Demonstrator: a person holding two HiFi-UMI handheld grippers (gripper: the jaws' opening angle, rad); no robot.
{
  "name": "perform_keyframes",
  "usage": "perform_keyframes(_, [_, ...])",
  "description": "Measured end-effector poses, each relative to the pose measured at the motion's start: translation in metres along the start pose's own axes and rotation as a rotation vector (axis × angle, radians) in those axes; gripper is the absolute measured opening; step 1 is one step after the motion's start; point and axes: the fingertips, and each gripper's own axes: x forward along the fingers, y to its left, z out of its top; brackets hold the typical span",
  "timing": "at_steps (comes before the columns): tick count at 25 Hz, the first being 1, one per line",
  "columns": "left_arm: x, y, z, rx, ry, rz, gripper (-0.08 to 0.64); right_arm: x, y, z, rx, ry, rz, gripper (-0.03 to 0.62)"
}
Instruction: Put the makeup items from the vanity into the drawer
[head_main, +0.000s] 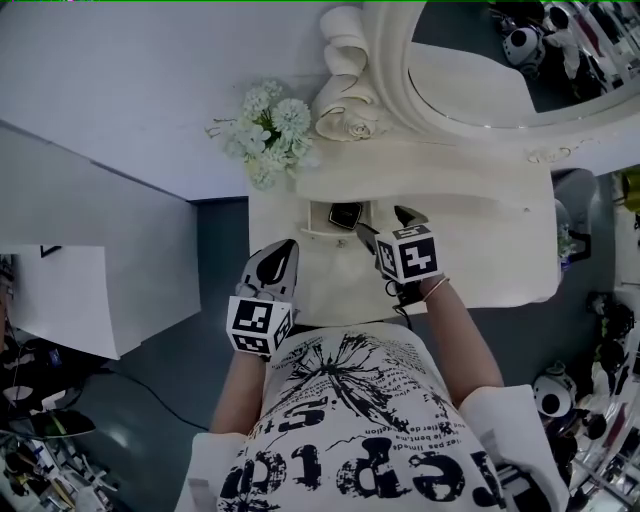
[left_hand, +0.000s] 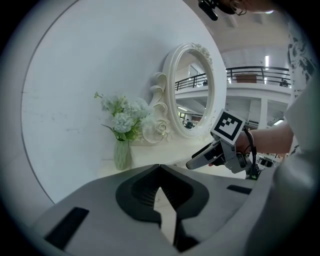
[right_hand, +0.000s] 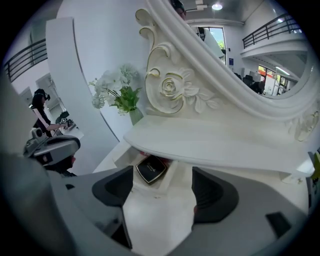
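Head view: black compact (head_main: 346, 215) in open drawer (head_main: 317, 220); right gripper (head_main: 386, 224) beside it, jaws released, empty; left gripper (head_main: 283, 256) nearer, jaws clenched.

Nothing could be read for certain; the person's shirt (head_main: 380, 450) bore large black letters and smaller printed lines, upside down and warped; the black compact (right_hand: 151, 169) carried gold script too small to decipher.

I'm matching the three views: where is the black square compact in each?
Head view: black square compact, centre, at the back of the open white drawer.
Left gripper view: not in it.
Right gripper view: low, just left of centre.
Shared landmark: the white flower bouquet.
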Motion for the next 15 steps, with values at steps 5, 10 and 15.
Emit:
perform_keyframes(5, [0.015, -0.030, 0.002, 0.010, 0.006, -0.021, 0.021, -0.015, -0.043, -0.030, 0.030, 0.036, -0.033, 0.372])
perform_keyframes(10, [0.031, -0.058, 0.003, 0.015, 0.022, -0.036, 0.020, -0.019, -0.074, -0.065, 0.035, 0.089, -0.050, 0.371])
perform_keyframes(15, [0.042, -0.079, -0.007, 0.002, 0.057, -0.032, 0.021, -0.013, -0.105, -0.095, 0.064, 0.134, -0.081, 0.370])
